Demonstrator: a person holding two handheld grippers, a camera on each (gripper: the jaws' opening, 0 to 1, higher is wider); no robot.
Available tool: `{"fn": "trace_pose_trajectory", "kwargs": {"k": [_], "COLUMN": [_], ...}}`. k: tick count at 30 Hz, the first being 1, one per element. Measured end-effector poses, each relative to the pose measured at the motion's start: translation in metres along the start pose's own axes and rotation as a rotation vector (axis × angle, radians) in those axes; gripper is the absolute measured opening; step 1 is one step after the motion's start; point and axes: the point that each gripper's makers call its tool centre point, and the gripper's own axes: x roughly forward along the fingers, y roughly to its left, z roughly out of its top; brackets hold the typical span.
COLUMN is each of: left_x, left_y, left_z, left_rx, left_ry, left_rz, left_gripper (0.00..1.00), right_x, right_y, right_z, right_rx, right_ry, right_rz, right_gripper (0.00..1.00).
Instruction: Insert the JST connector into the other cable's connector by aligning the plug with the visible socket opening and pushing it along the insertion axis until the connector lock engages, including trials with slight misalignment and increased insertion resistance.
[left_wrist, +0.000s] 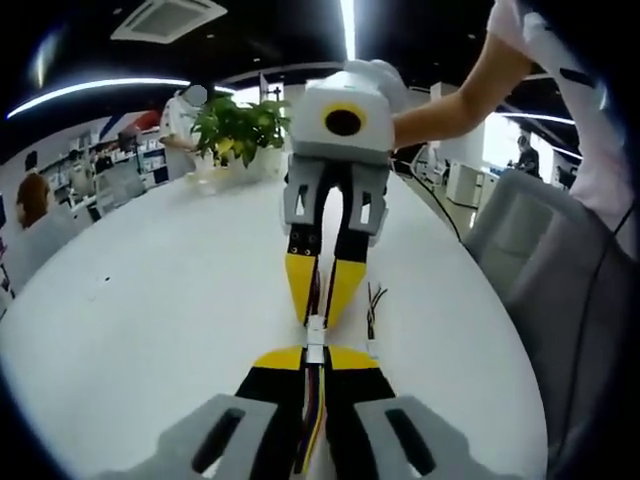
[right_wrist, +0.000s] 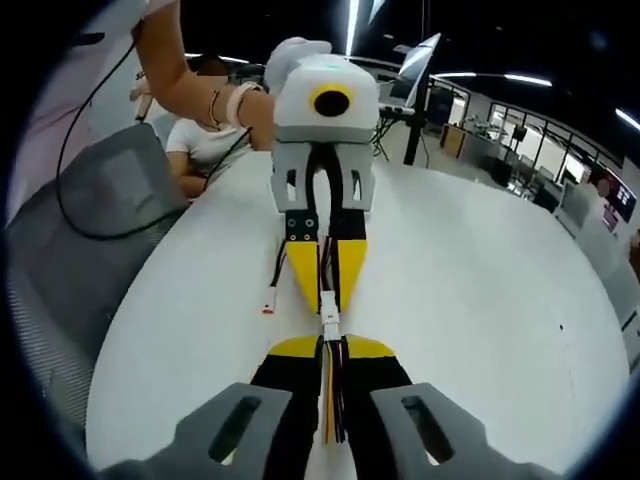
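Currently you have both grippers nose to nose over the white table (left_wrist: 150, 290). In the left gripper view, your left gripper (left_wrist: 315, 358) is closed down on its cable (left_wrist: 312, 420), coloured wires running back between the yellow-tipped jaws, with the white JST connector (left_wrist: 315, 335) sticking out just past the tips. Your right gripper (left_wrist: 325, 295) faces it, jaws nearly together, tips on either side of the same connector.

In the right gripper view, the right gripper (right_wrist: 330, 348) is clamped on its own wire bundle (right_wrist: 333, 400), and the white connector (right_wrist: 329, 312) sits between its tips and the left gripper (right_wrist: 325, 285).

Both connector halves are touching in line; whether the lock has seated, you can't tell. A spare cable (left_wrist: 373, 305) lies loose on the table beside the jaws. A potted plant (left_wrist: 238, 130) sits at the far edge.
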Motion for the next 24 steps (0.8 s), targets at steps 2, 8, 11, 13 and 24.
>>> {"fn": "trace_pose_trajectory", "kwargs": {"k": [2,8,11,13,24], "left_x": [0.0005,0.0004,0.0008,0.0014,0.0045], "left_y": [-0.0006,0.0004,0.0006,0.0009,0.0003], "left_z": [0.0008,0.0036,0.0056,0.0064,0.0067], "left_rx": [0.003,0.023,0.051,0.067,0.088], "left_ry": [-0.001,-0.007,-0.009,-0.005,0.005], "left_rz": [-0.001,0.005,0.010,0.015,0.005], "left_gripper": [0.00,0.00,0.00,0.00,0.00], "right_x": [0.0000,-0.0027,-0.0036,-0.0041,-0.0036], "right_y": [0.0006,-0.0011,-0.0021,-0.0028,-0.0008], "right_z": [0.0004,0.0010,0.0012,0.0009,-0.0015], "right_rx": [-0.005,-0.031,-0.036,-0.038,-0.052], "right_ry": [0.000,-0.001,-0.001,0.001,0.016], "right_rz": [0.002,-0.007,-0.012,-0.015,-0.008], "right_gripper": [0.03,0.03,0.03,0.03,0.02]}}
